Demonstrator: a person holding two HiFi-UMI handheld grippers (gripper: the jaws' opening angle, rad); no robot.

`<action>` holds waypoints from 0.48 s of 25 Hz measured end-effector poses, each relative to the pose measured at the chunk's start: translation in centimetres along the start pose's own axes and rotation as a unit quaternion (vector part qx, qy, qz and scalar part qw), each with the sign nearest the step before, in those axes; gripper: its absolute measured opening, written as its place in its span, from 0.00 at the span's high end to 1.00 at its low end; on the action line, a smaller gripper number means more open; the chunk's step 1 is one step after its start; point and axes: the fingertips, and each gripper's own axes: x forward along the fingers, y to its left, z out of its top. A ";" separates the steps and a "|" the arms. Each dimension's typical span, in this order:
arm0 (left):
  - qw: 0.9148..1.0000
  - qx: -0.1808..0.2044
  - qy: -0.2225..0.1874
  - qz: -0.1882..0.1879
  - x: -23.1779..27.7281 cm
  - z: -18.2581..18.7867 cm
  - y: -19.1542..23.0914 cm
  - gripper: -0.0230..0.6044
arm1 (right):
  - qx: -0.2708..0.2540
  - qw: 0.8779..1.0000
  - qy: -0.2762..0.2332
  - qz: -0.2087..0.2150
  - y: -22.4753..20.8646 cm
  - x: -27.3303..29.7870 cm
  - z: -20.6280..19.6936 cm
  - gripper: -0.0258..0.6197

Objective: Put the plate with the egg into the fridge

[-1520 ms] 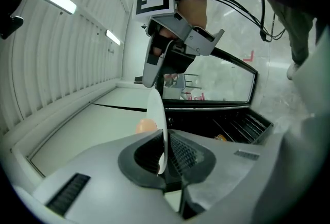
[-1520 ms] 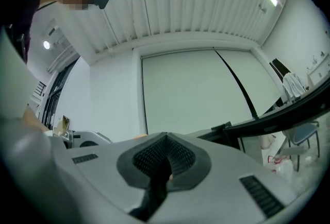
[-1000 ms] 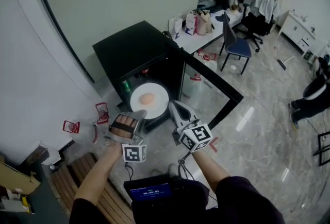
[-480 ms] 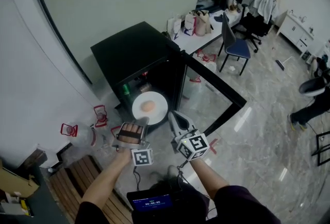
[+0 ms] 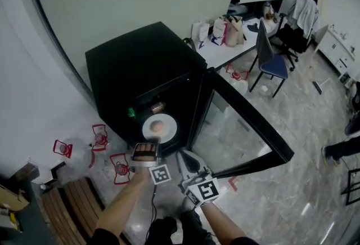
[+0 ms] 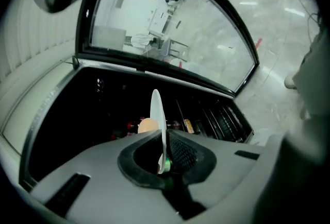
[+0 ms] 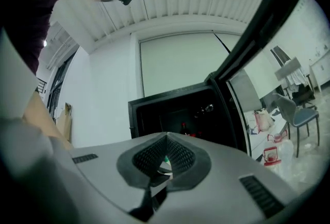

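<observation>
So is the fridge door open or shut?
Open. The glass door of the fridge stands swung wide out to the right, and the dark inside shows in the head view.

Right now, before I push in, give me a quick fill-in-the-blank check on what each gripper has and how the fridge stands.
The left gripper is shut on the rim of a white ____.
On it lies a single ____.
The door of the black fridge stands ____.
The right gripper has its jaws together and holds ____.

Missing words: plate; egg; open; nothing.
</observation>
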 end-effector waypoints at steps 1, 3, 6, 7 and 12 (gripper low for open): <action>1.000 -0.004 0.016 0.000 2.0 -0.3 -0.6 0.92 | 0.007 1.000 -0.001 -0.005 -1.0 0.2 -1.1 0.95; 0.999 0.003 0.045 -0.004 5.7 -1.1 -1.7 0.92 | 0.021 1.000 0.000 -0.011 -2.8 0.6 -3.4 0.95; 0.997 0.001 0.059 -0.057 9.6 -1.6 -4.9 0.92 | 0.036 0.999 0.006 -0.013 -4.7 1.0 -6.2 0.95; 0.996 0.000 0.060 -0.060 10.7 -1.7 -5.4 0.92 | 0.039 0.999 0.010 -0.014 -5.2 1.1 -7.0 0.95; 0.983 -0.028 0.056 -0.172 13.2 -1.3 -10.0 0.92 | 0.041 0.999 0.028 -0.012 -7.1 1.5 -9.3 0.95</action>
